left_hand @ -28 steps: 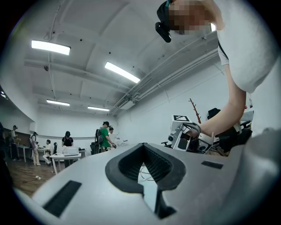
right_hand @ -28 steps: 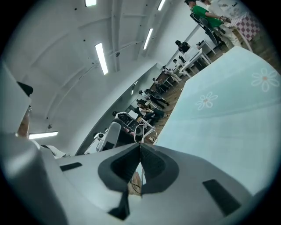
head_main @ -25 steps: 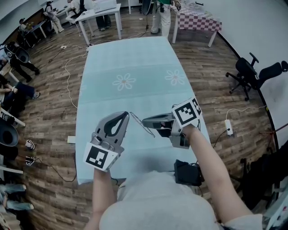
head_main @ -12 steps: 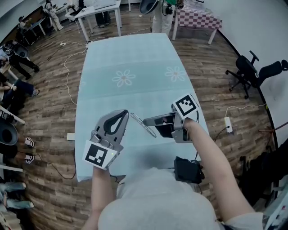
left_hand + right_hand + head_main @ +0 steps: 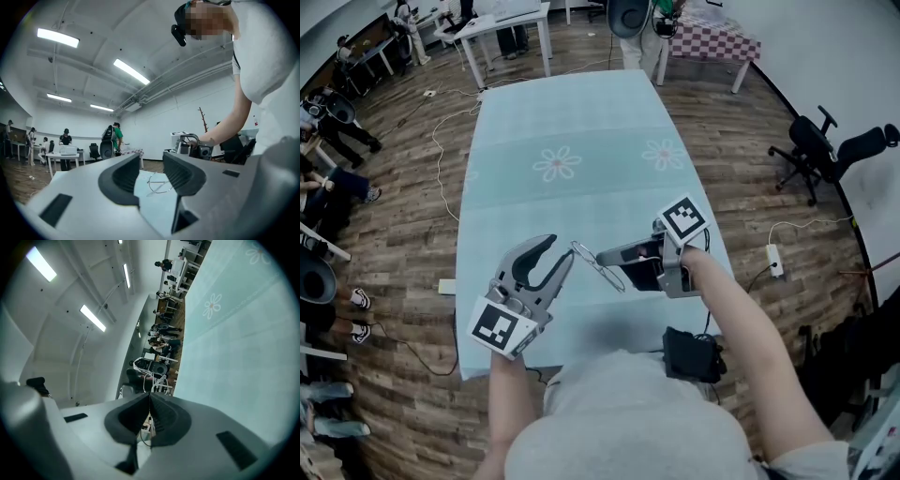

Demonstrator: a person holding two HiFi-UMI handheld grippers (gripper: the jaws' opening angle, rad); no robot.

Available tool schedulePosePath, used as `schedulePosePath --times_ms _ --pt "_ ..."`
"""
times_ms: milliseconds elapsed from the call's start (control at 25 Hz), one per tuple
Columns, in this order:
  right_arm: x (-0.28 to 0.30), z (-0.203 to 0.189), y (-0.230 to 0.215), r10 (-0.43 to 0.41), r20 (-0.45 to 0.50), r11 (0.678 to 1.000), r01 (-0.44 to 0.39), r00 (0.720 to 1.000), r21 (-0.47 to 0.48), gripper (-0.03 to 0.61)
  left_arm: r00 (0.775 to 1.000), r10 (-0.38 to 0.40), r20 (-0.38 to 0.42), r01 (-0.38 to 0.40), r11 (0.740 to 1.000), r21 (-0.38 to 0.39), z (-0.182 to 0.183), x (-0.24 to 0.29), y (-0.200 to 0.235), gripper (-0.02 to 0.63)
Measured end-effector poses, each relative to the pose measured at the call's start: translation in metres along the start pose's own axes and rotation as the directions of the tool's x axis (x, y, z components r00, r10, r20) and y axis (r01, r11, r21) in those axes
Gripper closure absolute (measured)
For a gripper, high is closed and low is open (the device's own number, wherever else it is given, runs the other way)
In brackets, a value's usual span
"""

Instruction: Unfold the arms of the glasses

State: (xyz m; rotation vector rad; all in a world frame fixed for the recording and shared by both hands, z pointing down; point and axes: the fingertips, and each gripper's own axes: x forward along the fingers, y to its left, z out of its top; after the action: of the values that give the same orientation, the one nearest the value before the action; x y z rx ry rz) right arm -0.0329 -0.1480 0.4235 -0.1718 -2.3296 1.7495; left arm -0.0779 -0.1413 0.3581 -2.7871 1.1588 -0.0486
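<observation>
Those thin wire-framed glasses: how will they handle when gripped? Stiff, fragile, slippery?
The thin wire-framed glasses look very light; the right hand-held gripper holds them by one pinch. The slender wire probably bends easily, so gentle force seems wise. Held at one spot, they may pivot or slip.

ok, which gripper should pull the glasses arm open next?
Left, likely. The left gripper is opening, nothing between its jaws, with the glasses just ahead; the right gripper is shut on them, holding them steady.

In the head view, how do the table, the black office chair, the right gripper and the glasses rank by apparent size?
1. table
2. black office chair and right gripper: about alike, unranked
3. glasses
</observation>
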Motion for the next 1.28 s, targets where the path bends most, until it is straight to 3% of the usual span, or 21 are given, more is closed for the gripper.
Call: schedulePosePath --times_ms 40,80,320,560,960,1280 --pt "0.0 0.0 0.0 0.0 -0.004 1.0 0.0 1.0 0.0 0.568 0.999 -0.021 -0.033 0.021 1.0 -0.001 -0.004 0.001 -0.002 0.426" --pt "0.001 -0.001 0.001 0.0 -0.008 1.0 0.0 1.0 0.001 0.568 0.997 -0.042 -0.066 0.042 0.999 0.008 -0.008 0.002 -0.003 0.416" --pt "0.002 -0.002 0.004 0.011 -0.018 1.0 -0.011 1.0 0.002 0.568 0.978 -0.155 -0.14 0.161 0.986 0.035 -0.031 -0.005 -0.01 0.416" --pt "0.003 -0.003 0.008 0.019 -0.024 1.0 -0.019 1.0 0.006 0.568 0.955 -0.2 -0.22 0.213 0.976 0.039 -0.055 -0.007 -0.007 0.417" --pt "0.006 -0.008 0.012 0.041 -0.049 0.999 -0.041 0.998 0.011 0.568 0.914 -0.288 -0.285 0.313 0.948 0.048 -0.069 0.001 -0.006 0.463" --pt "0.004 -0.017 0.01 0.036 -0.052 0.999 -0.035 0.998 0.013 0.568 0.892 -0.329 -0.31 0.361 0.931 0.05 -0.075 -0.001 -0.017 0.554"
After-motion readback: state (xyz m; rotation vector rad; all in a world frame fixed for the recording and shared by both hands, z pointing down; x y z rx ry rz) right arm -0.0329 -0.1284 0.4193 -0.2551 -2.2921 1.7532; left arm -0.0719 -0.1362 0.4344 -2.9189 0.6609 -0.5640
